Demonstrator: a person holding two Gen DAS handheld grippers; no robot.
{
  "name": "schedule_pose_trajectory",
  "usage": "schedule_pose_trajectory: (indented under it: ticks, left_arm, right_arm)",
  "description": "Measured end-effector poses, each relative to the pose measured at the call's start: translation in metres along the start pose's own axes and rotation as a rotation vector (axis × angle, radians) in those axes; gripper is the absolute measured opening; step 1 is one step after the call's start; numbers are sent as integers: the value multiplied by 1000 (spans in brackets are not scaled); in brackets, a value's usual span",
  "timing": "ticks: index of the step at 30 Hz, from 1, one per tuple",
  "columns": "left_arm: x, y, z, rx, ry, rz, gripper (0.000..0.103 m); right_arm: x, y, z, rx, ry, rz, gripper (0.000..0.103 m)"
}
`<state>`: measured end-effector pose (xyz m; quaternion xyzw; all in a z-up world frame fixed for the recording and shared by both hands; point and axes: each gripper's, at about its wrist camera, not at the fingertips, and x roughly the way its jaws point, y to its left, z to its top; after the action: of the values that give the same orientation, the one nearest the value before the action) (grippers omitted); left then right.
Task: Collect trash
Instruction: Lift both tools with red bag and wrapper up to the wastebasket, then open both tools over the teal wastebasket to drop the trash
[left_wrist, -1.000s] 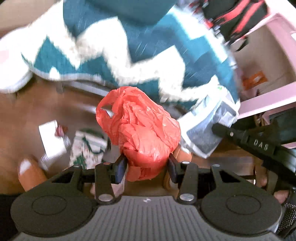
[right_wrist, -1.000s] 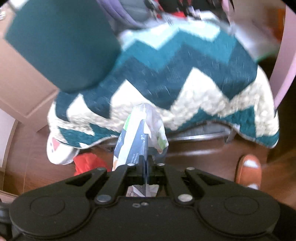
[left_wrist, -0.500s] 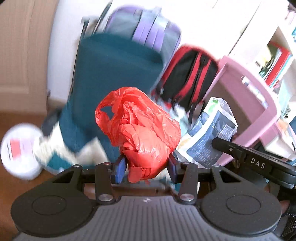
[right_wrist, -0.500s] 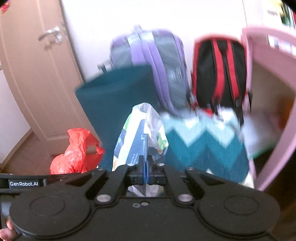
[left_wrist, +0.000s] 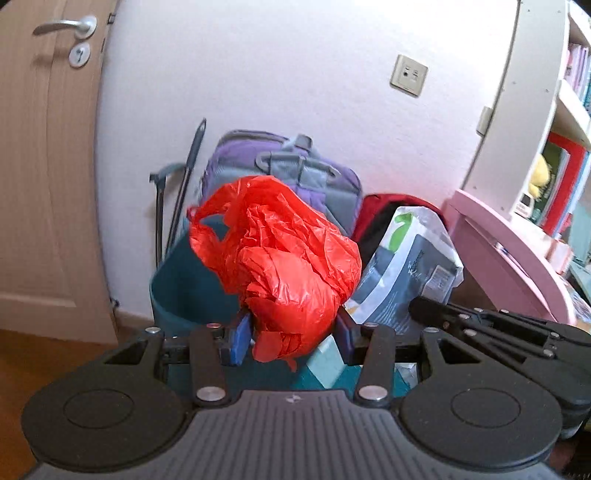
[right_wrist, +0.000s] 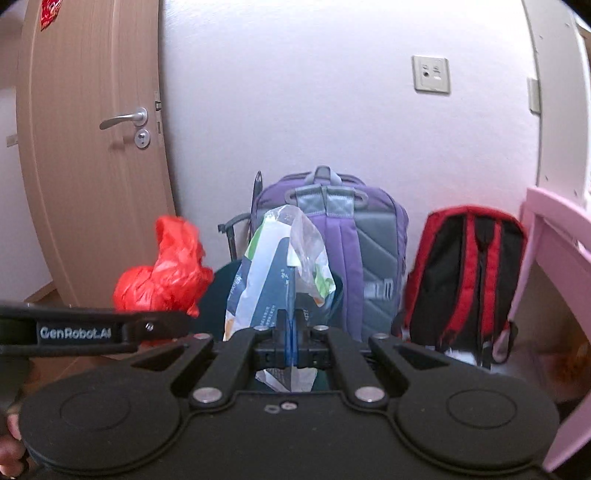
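Left jaws clamped on red bag (left_wrist: 280, 266); right jaws pinched shut on wrapper (right_wrist: 284, 280). Both pieces aloft, teal bin (left_wrist: 192, 284) just beyond and below. Carrying step, probably; next: over the bin, then release.

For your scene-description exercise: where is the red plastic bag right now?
The red plastic bag is held between the left gripper's fingers, in front of the purple backpack.
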<state>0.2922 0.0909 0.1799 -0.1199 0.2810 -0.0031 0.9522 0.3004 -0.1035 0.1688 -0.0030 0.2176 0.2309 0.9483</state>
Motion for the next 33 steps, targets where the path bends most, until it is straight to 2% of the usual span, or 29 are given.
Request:
schedule_pose_trajectory:
  ticks: [7, 16, 22, 27, 28, 32, 33]
  left_arm:
    - [62, 17, 28, 15, 43, 65, 45]
    - [138, 43, 21, 48, 161, 113, 45]
    - [174, 43, 14, 96, 226, 127, 46]
    - [185, 45, 8, 97, 253, 134, 47]
    - [185, 45, 7, 95, 256, 132, 47]
    - [184, 45, 6, 79, 248, 145, 64]
    - [182, 44, 6, 76, 243, 146, 64]
  right_arm:
    - [66, 7, 20, -31, 32, -8, 2]
    - [141, 12, 6, -59, 128, 10, 2]
    - [171, 10, -9, -69, 195, 24, 6]
    - [181, 6, -18, -76, 228, 30, 10]
    - [183, 5, -17, -77, 229, 29, 12]
    - [180, 0, -19, -59, 231, 31, 14]
    - [178, -1, -19, -54, 230, 30, 17]
